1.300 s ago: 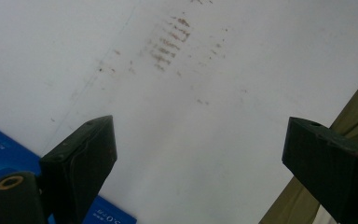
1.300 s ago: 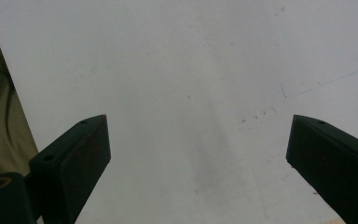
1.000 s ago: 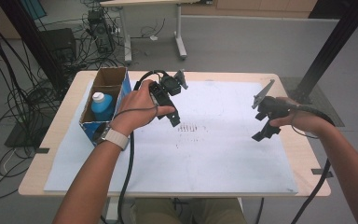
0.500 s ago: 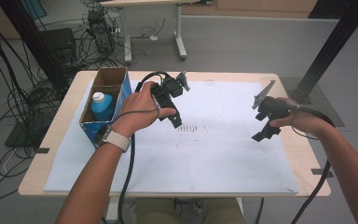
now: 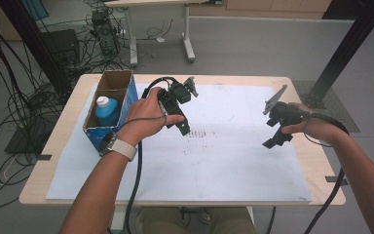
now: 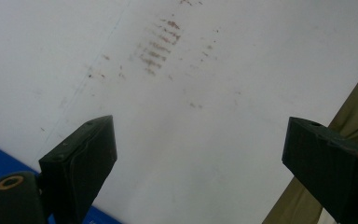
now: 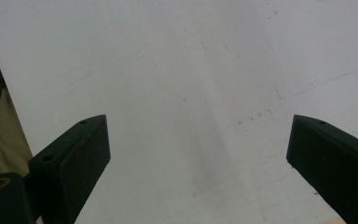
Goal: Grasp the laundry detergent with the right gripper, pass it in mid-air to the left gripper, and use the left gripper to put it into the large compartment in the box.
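My left gripper (image 5: 182, 124) hangs over the white paper sheet (image 5: 224, 165) just right of the cardboard box (image 5: 108, 80), held in the person's left hand. Its jaws stand wide open with nothing between them, and in the left gripper view the left gripper (image 6: 196, 154) looks down on bare paper with dark smudge marks (image 6: 161, 46). My right gripper (image 5: 275, 134) is raised over the paper's right side in the person's right hand. The right gripper (image 7: 196, 158) is open too, with plain paper under it.
The box has blue sides and holds a blue bottle with a white cap (image 5: 106, 111) at the table's left. Smudge marks (image 5: 202, 134) lie mid-sheet. The wooden table edge (image 5: 316, 161) frames the paper. Cables trail from both grippers towards the person.
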### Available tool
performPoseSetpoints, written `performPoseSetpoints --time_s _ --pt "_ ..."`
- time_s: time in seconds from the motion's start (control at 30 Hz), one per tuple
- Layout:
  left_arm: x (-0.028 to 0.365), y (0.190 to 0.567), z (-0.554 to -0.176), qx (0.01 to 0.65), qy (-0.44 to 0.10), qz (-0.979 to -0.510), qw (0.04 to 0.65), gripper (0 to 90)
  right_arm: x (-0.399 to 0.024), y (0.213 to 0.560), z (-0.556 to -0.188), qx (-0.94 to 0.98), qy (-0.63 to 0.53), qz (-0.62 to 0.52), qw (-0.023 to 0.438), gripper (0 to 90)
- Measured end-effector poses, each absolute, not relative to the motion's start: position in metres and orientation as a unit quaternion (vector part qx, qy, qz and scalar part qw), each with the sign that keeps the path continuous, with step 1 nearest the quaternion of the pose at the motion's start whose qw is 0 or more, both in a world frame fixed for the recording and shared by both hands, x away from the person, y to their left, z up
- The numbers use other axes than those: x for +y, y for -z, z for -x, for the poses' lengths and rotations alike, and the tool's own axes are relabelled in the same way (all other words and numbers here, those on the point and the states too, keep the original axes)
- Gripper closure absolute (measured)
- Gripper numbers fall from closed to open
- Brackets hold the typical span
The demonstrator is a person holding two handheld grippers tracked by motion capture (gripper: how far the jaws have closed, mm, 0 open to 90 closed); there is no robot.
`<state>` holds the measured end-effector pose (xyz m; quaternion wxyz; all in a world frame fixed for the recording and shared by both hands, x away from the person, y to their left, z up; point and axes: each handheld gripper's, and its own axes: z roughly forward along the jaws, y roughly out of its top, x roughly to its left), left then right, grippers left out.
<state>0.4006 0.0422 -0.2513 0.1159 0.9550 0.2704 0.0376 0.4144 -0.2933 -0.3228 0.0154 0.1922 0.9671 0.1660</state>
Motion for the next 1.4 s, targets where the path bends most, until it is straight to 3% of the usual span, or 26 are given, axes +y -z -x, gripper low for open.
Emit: performPoseSetpoints --time_s 1.4 --pt "0.048 0.262 -0.404 0.284 -0.030 -0.951 0.120 10.5 -0.292 0.329 -0.414 0.968 -0.168 -0.188 0.013 6.0"
